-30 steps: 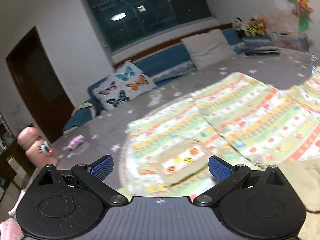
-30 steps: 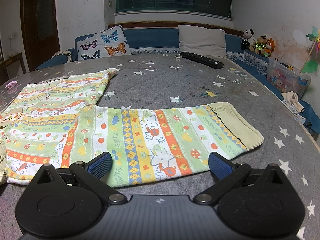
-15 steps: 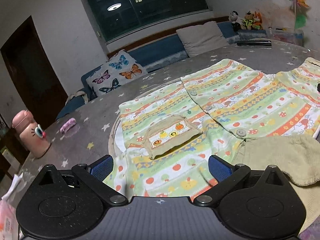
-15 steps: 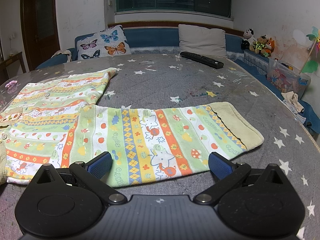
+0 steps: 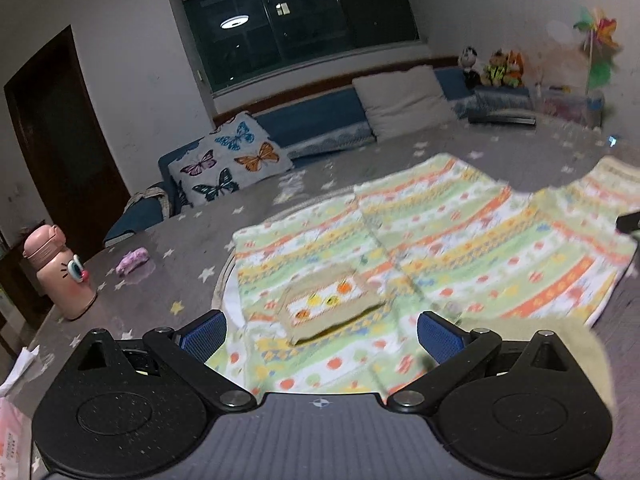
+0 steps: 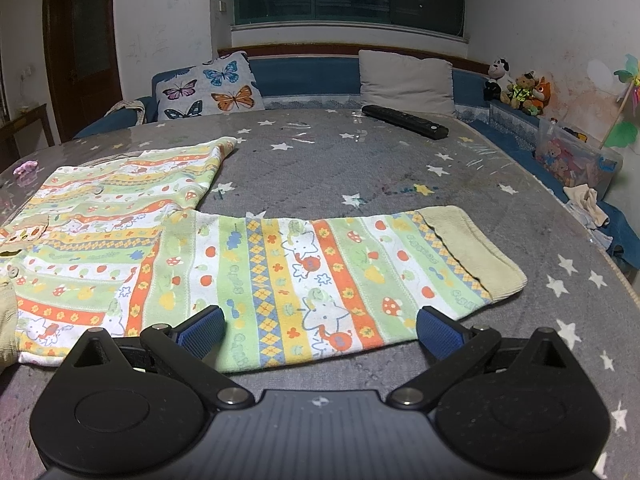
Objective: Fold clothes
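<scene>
Sleeve (image 6: 320, 276) of the striped cardigan (image 5: 420, 240) lies stretched flat across the grey star-print tabletop (image 6: 360, 160), its long axis running left to right, square across the view of the right gripper (image 6: 320, 330). The beige ribbed cuff (image 6: 472, 252) ends it at the far right; the shoulder joins the body of the garment at the left. Right gripper's jaws stand wide apart and empty, hovering just at the sleeve's near edge, with the blue pads spanning its middle stretch.

Left gripper (image 5: 320, 330) also has its jaws spread and holds nothing. It faces the cardigan's front, where a small patch pocket (image 5: 332, 306) sits just beyond the pads and a beige hem band (image 5: 560, 332) lies at the near right. This view is blurred, so finer detail is hard to tell.

By my judgement the right gripper is much the nearer to the sleeve, and the cuff lies to its right, so folding the sleeve inward would mean reaching right, then carrying the cuff leftward over the body.
</scene>
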Available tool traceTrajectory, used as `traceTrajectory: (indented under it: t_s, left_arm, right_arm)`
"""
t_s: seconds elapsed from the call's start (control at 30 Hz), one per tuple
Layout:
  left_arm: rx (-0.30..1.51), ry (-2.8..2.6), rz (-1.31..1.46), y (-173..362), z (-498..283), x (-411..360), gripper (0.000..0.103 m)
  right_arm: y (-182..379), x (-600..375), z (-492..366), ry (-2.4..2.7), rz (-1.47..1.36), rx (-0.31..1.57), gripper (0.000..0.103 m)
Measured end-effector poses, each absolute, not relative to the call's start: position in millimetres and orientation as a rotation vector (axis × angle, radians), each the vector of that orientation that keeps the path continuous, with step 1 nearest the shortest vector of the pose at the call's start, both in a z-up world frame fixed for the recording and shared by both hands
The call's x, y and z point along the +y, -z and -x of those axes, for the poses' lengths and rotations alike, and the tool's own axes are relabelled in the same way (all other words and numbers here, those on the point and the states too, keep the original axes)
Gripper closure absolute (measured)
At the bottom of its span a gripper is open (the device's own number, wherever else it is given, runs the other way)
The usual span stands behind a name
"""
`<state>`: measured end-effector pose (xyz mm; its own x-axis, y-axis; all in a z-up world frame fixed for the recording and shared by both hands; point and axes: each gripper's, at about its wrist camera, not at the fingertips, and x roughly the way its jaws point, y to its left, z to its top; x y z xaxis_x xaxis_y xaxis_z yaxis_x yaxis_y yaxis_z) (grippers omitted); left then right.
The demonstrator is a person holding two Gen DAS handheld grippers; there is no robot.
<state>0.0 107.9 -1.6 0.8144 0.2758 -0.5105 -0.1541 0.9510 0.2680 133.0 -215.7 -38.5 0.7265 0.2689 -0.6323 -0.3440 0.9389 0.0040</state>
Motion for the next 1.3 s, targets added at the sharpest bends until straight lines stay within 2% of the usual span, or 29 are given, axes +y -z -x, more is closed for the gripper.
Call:
traceTrajectory:
  t_s: [0.13,0.2,0.5,0.57,0.73,0.83,0.97,1.3]
  left_arm:
    - [0.562,-0.195,-0.199,-4.3,-2.9,99.6,0.0]
    - [0.563,-0.182,-0.194,-5.4,-5.1,95.3,0.0]
    - [0.568,-0.145,-0.203,-5.0,-12.6,78.0,0.0]
    - [0.57,-0.14,-0.208,-4.6,-14.2,75.3,0.0]
    - [0.572,-0.13,-0.219,-4.1,-18.4,69.3,0.0]
    - [0.572,-0.121,-0.227,-3.5,-22.1,65.6,0.0]
    - [0.571,-0.104,-0.239,-2.1,-26.6,59.3,0.0]
    - [0.581,-0.064,-0.266,7.6,-33.8,45.1,0.0]
  right_arm:
    - [32.8,-230.7,-132.2,-0.294,0.096,0.654,0.001]
    - [30.5,-239.5,-135.5,-0.263,0.09,0.647,0.004]
    - [32.9,-281.3,-175.6,-0.133,0.051,0.665,0.031]
    - [35.3,-285.7,-181.7,-0.121,0.039,0.671,0.044]
    - [38.6,-289.6,-187.0,-0.106,0.024,0.672,0.054]
    - [38.6,-289.6,-187.8,-0.108,0.014,0.668,0.075]
    - [35.3,-289.8,-185.9,-0.127,-0.016,0.664,0.093]
    - [-6.6,-271.9,-161.6,-0.254,-0.102,0.589,0.096]
